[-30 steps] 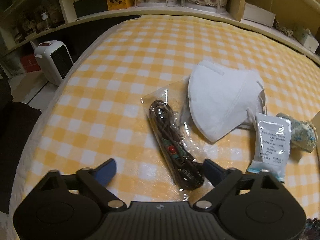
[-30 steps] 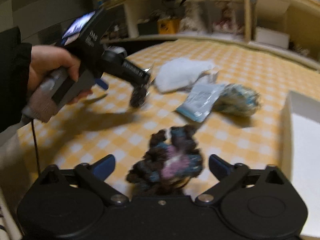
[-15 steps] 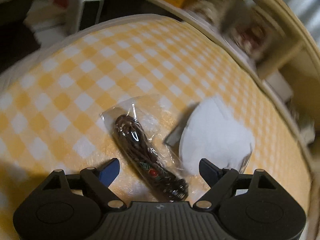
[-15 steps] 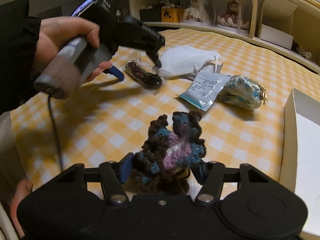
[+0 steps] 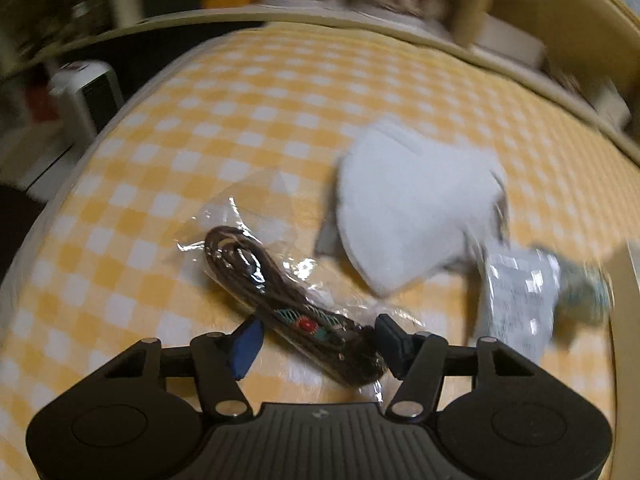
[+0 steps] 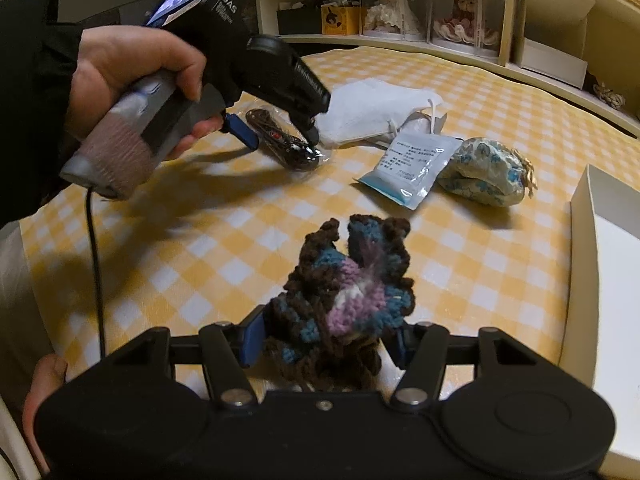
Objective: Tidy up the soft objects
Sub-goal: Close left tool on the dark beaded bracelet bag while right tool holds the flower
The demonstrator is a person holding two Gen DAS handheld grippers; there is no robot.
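obstacles: white box (image 6: pixel 600 280) right | open cloth (image 6: pixel 200 240) left-centre

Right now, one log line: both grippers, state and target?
left gripper: open, straddling bagged cord | right gripper: shut on crochet piece | white box: to the right

Yellow-and-white checked cloth (image 6: pixel 248 236) covers the work surface. Behind its far edge — a shelf unit (image 6: pixel 508 12) with two dolls in clear cases (image 6: pixel 394 4), a yellow box (image 6: pixel 340 20) and a white carton (image 6: pixel 554 62). Off the cloth's left edge — a white heater (image 5: pixel 86 94), blurred, on the floor.
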